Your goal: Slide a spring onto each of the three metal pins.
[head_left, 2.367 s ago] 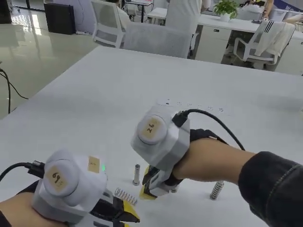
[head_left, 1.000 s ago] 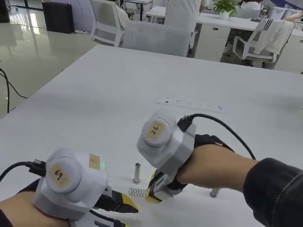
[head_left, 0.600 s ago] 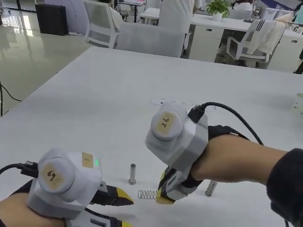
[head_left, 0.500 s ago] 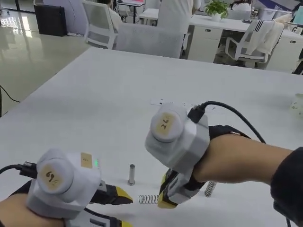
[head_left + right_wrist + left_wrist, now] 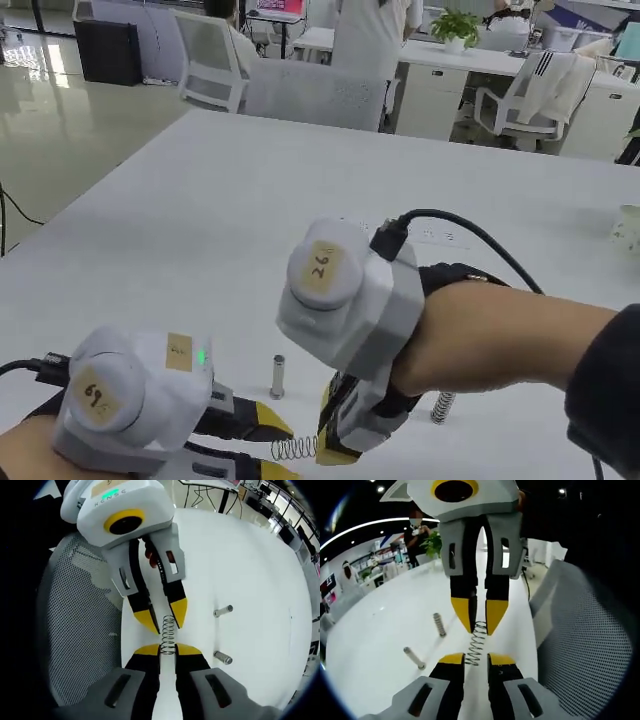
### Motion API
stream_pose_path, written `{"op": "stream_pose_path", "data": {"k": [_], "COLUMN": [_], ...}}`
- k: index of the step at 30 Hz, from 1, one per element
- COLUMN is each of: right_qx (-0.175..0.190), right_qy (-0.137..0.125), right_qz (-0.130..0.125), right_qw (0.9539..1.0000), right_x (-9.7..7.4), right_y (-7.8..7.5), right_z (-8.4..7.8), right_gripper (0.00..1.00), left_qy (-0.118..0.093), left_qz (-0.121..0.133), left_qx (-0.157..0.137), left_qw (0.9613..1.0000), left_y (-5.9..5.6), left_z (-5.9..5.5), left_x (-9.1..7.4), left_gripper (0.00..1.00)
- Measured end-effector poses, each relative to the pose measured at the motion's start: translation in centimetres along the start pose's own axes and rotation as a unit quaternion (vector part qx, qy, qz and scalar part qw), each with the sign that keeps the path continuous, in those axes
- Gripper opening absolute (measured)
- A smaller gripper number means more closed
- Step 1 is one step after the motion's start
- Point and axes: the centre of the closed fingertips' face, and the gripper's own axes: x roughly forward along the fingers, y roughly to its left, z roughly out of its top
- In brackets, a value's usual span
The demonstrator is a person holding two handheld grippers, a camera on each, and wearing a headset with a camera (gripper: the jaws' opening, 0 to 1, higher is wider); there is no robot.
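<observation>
**Change noted.** Half a second ago the free end of the spring stood just clear of the left gripper. That end now lies between the left gripper's jaws. The right gripper has the opposite end, so the spring bridges the two sets of tips. As far as we can judge, it is off the table.

**State of grip.** The right gripper is clamped on the spring, with the coil filling the space between its jaws. The left gripper's jaws stand parted to either side of the near end. The coil lies against one jaw with a sliver of space at the other, so we judge it not yet pinched.

**Bearing on the task.** A bare pin stands upright just beyond the left gripper's tips. A sprung pin stands past the right gripper, beside the wrist. We take this spring to be meant for the bare pin. In our judgement it must be turned upright over that pin before it can slide on.

**Differences between views.** The head view hides the right gripper's tips under its housing, while the right gripper view shows the coil seated there. The left gripper view shows the gap at its own jaw, which the head view is too coarse to settle. The head view shows both pins upright, whereas the gripper views show them tilted, off to one side of the jaws.
</observation>
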Motion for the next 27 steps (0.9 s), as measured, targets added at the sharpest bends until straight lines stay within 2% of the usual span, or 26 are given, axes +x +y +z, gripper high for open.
{"op": "stream_pose_path", "data": {"k": [3,9,19,25,27], "right_qx": [-0.004,-0.010,-0.032,-0.049,-0.052], "right_qy": [-0.002,-0.020,-0.056,-0.058,-0.057], "right_qz": [0.001,-0.010,-0.027,-0.030,-0.027], "right_qw": [1.0000,0.9997,0.9976,0.9967,0.9967], "right_x": [-0.2,-1.1,-2.1,-2.2,-2.2], "right_y": [0.3,0.1,0.1,-0.2,-0.1], "right_z": [0.2,1.2,3.7,3.8,3.7], "right_gripper": [0.08,0.08,0.07,0.08,0.11], "left_qy": [0.000,-0.002,-0.018,-0.023,-0.023], "left_qz": [0.003,0.001,0.002,0.009,0.008], "left_qx": [0.007,0.006,-0.020,-0.031,-0.031], "left_qw": [1.0000,1.0000,0.9996,0.9992,0.9992], "left_y": [0.1,0.1,0.2,0.7,0.7], "left_z": [0.0,0.0,0.5,0.6,0.7], "left_x": [-0.1,0.0,-0.1,-0.3,-0.2], "left_gripper": [0.04,0.03,0.03,0.03,0.03]}}
